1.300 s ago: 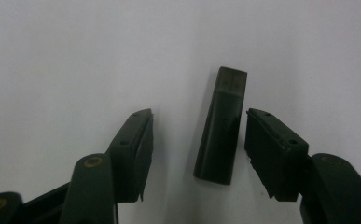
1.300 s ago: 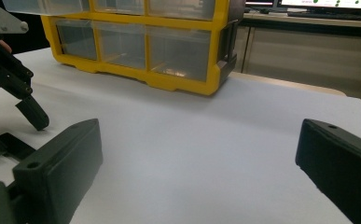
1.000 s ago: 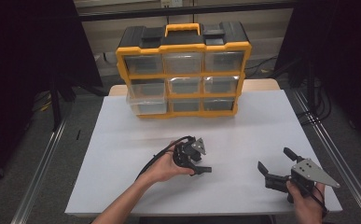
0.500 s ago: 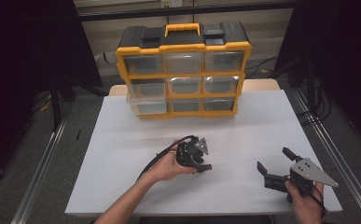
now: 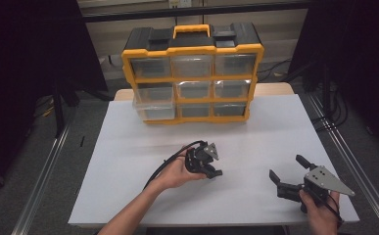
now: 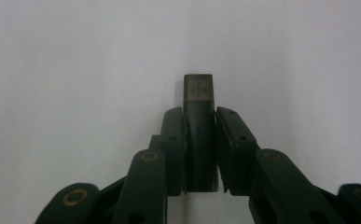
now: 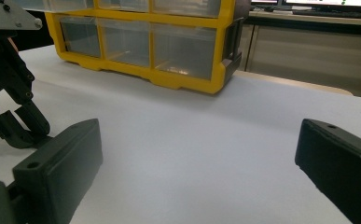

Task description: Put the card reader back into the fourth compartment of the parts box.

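Note:
My left gripper (image 5: 212,171) is held near the middle of the white table (image 5: 255,132), its jaws pointing down at the surface. In the left gripper view the left gripper (image 6: 198,119) is shut on a small dark rectangular stick (image 6: 198,140) with a grey translucent end (image 6: 198,87) that pokes out past the fingertips. My right gripper (image 5: 286,167) rests at the front right of the table, open wide with nothing between its jaws; the right gripper (image 7: 197,158) looks along the table toward a yellow drawer organizer (image 7: 178,74).
The yellow and black organizer (image 5: 192,54) with clear drawers stands at the table's back edge; its middle-left drawer (image 5: 153,95) sticks out a little. The left gripper (image 7: 10,93) stands at the left of the right gripper view. Dark stands and cables flank the table.
Almost nothing: the left hand has shifted its gripper very slightly, still shut on the stick. The right gripper stays open in place.

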Tool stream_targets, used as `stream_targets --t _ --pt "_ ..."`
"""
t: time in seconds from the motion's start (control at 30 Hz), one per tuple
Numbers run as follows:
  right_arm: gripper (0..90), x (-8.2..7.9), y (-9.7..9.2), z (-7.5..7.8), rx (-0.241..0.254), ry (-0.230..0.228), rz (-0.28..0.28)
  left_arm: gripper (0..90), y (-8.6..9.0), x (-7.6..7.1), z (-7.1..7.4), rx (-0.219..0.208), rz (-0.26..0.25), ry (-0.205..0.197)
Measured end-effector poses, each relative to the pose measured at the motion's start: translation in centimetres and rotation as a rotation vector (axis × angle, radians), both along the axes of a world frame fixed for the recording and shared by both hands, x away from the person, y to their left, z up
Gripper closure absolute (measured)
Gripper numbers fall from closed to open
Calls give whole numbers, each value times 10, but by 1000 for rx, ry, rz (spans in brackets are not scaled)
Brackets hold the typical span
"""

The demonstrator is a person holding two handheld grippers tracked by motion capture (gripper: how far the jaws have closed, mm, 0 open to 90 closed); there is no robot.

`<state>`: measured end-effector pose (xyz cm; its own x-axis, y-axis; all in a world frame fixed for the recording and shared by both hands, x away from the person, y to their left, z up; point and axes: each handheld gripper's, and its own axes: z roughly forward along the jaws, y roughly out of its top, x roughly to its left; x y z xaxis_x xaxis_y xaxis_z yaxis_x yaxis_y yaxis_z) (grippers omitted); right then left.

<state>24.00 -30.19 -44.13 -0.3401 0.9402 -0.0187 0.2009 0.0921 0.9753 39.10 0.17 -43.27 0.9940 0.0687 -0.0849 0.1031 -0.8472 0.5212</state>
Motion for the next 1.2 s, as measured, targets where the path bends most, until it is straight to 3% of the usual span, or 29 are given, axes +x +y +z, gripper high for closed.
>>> stream_targets --t 0.17,0.33,0.6,0.87,1.2 --pt "8 0 0 0 0 -1 -1 738 2 1 0 -25 12 -24" --pt "8 0 -1 0 0 -2 1 738 7 3 8 -59 11 -13" --pt "9 0 -1 0 1 -4 1 738 17 -1 15 -126 23 -47" --pt "9 -1 -1 1 6 -1 -2 737 25 -3 23 -193 26 -32" --pt "8 -1 -1 1 7 0 -5 737 35 -7 33 -243 30 -35"
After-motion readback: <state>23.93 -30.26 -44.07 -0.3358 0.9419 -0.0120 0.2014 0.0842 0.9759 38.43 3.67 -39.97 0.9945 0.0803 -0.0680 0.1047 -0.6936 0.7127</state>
